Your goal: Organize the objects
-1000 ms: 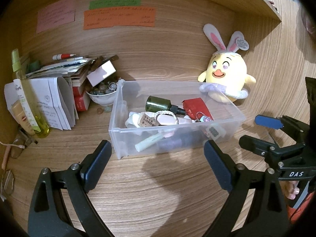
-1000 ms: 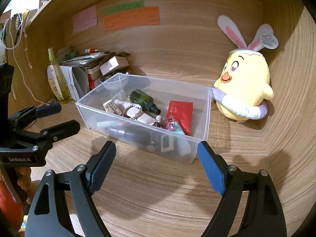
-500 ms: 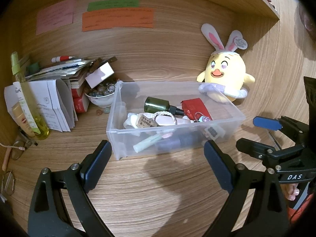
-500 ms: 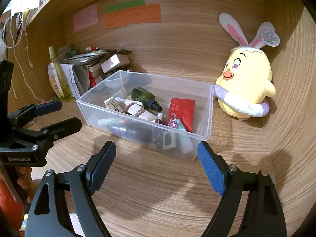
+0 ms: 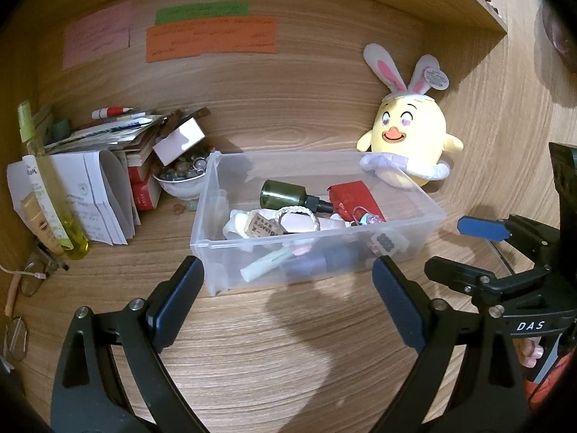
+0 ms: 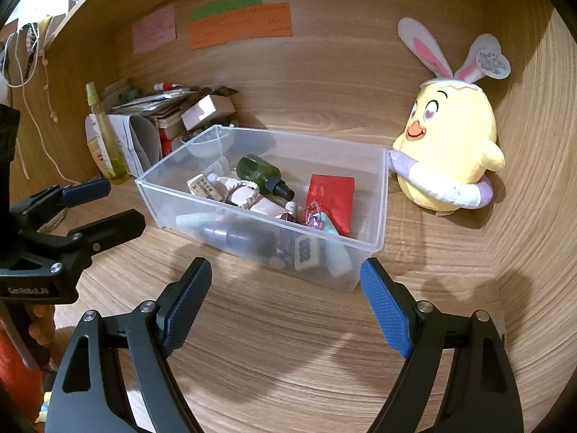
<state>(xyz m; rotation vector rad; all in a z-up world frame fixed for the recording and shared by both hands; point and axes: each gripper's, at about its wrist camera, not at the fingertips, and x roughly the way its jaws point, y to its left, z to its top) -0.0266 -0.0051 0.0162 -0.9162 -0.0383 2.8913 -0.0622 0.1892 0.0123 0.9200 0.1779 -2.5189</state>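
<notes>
A clear plastic bin stands on the wooden desk. It holds a dark green bottle, a red packet, a white braided bracelet, a tagged item and a dark tube. My left gripper hangs open just in front of the bin with nothing between its fingers. My right gripper is open too, before the bin's near right corner, and empty. Each gripper shows at the edge of the other's view.
A yellow bunny-eared plush chick sits against the bin's right end. Left of the bin are a bowl of beads, stacked papers and boxes, and a yellow-green spray bottle. Glasses lie far left. Sticky notes hang on the back wall.
</notes>
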